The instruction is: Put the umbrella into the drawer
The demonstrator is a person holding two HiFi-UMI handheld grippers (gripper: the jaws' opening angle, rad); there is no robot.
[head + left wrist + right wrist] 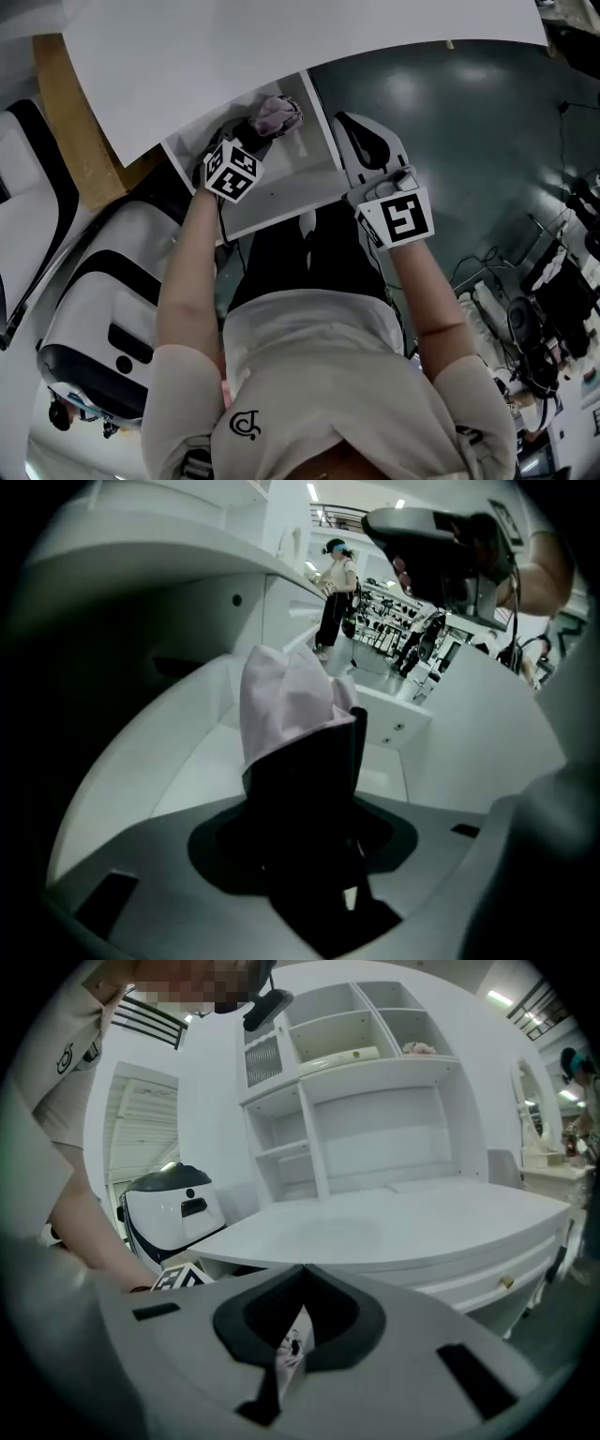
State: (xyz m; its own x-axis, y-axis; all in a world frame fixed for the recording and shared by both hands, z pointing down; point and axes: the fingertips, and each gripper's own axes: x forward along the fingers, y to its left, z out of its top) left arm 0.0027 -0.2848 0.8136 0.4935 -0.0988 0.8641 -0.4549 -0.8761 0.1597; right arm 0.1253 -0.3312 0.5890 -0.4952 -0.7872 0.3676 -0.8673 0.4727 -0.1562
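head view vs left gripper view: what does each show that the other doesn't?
Head view only: the marker cube on the left tool, the dark floor, and a white-and-black machine beside the desk.
Left gripper view only: a close look at the left tool's jaws closed on the umbrella, and a person standing far back in the room.
Both: the pink umbrella, the open white drawer below it, and the right tool next to the drawer.

An open drawer (281,192) juts out from under the bench (281,47), with the umbrella (275,114) inside it, near the back. The left gripper (251,131) reaches into the drawer at the umbrella. The right gripper (361,131) sits just beside the drawer's right edge.
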